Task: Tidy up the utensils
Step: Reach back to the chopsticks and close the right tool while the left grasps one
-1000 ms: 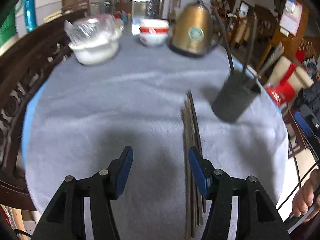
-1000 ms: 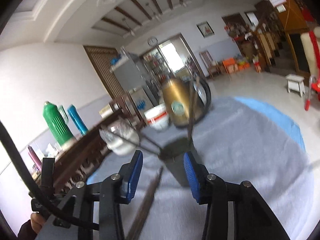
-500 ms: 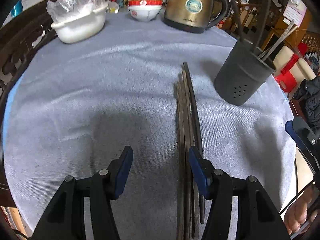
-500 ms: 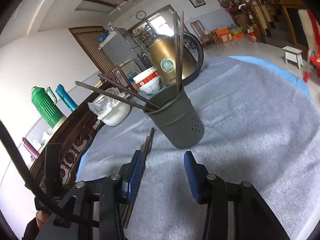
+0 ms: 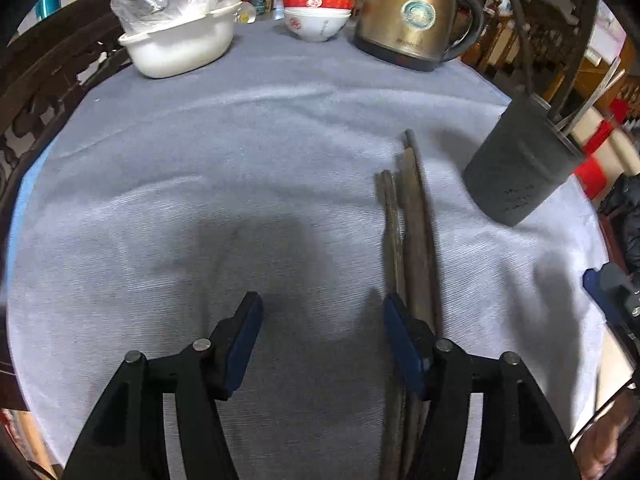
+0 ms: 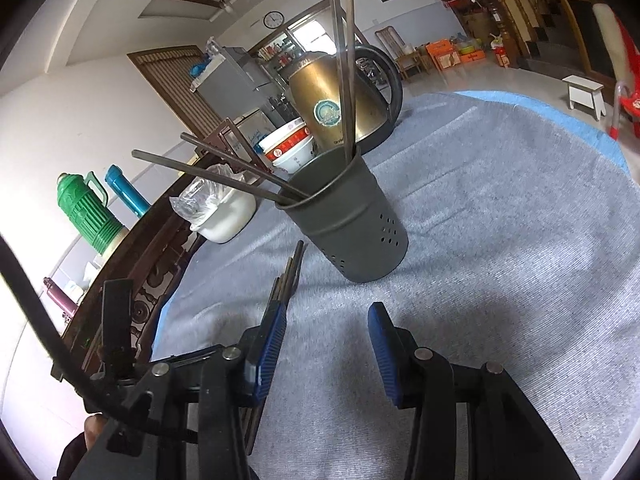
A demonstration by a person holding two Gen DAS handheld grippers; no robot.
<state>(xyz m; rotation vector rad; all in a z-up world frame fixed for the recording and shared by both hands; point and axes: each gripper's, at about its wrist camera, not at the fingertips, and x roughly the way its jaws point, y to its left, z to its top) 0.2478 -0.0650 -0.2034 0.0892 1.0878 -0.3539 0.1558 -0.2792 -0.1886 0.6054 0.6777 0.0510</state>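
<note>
Several dark chopsticks (image 5: pixel 412 232) lie side by side on the grey cloth, also seen in the right wrist view (image 6: pixel 289 276). A dark grey holder cup (image 5: pixel 516 168) stands to their right with several chopsticks leaning in it; in the right wrist view the cup (image 6: pixel 352 224) stands just ahead of the fingers. My left gripper (image 5: pixel 322 316) is open and empty, low over the cloth, its right finger beside the chopsticks. My right gripper (image 6: pixel 326 328) is open and empty, the loose chopsticks by its left finger.
At the far edge stand a gold electric kettle (image 5: pixel 412 16), stacked red-and-white bowls (image 5: pixel 316 12) and a white dish under plastic wrap (image 5: pixel 180 40). A dark carved wooden chair back (image 5: pixel 44 76) runs along the left. The round table edge (image 6: pixel 580 120) drops off at right.
My left gripper has dropped lower and moved in beside the loose chopsticks. My right gripper has pulled back from the holder cup, which now stands clear ahead of it.
</note>
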